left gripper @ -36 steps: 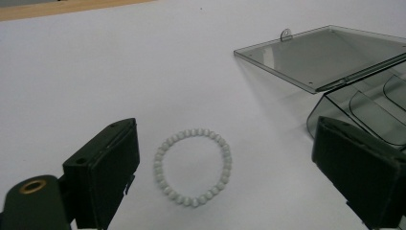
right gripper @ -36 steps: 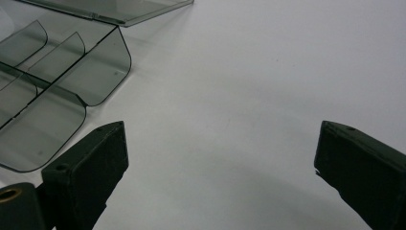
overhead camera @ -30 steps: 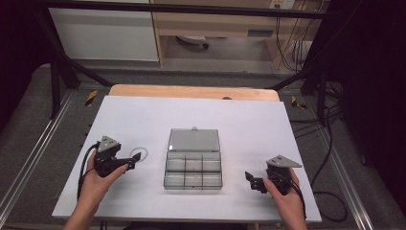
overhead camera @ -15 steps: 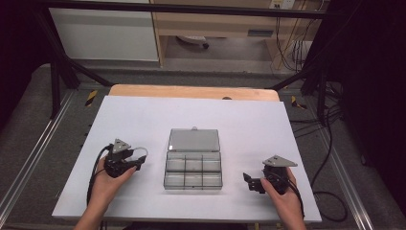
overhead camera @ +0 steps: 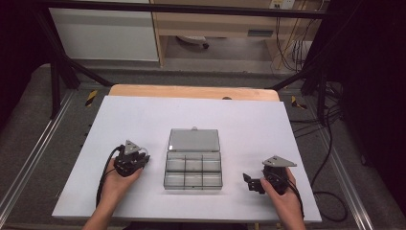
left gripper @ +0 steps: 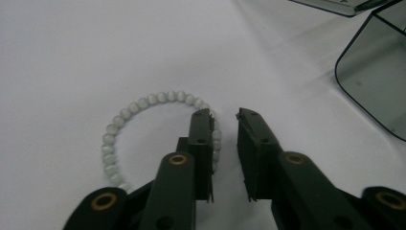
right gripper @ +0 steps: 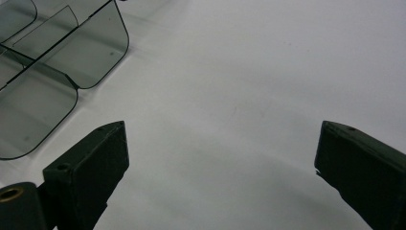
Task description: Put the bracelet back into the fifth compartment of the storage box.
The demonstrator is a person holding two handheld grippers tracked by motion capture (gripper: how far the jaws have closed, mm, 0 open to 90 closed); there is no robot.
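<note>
Left gripper point(left gripper: 225, 115): low centre of the left gripper view, its two black jaws rising from the bottom edge; in the high view point(overhead camera: 131, 160) it sits at the lower left of the white table, held in the person's left hand point(overhead camera: 115, 177).
Left claw state: the jaws have just been closing and now stand narrow, with a slim gap between the tips. One side of the bracelet's ring runs into that gap beside the left jaw; whether the pads already press on the beads cannot be told.
Bead bracelet point(left gripper: 143, 103): a ring of pale, milky round beads lying flat on the white surface, left of centre in the left gripper view. Its right-hand arc passes behind the left jaw.
Right gripper point(right gripper: 220, 143): the jaws come up from the lower left and lower right corners of the right gripper view, spread wide, with bare white table between them. In the high view point(overhead camera: 253, 183) it is at the lower right, held in the right hand point(overhead camera: 285, 196).
Compartment box point(overhead camera: 193, 165): clear smoky plastic, centre of the high view, between the two grippers, lid lying open toward the far side. Six compartments in two rows of three.
Box in the gripper views: a rounded corner at the right edge of the left gripper view point(left gripper: 378, 81); partitions at the upper left of the right gripper view point(right gripper: 57, 52).
Table point(overhead camera: 191, 112): white top with a wooden strip along the far edge.
</note>
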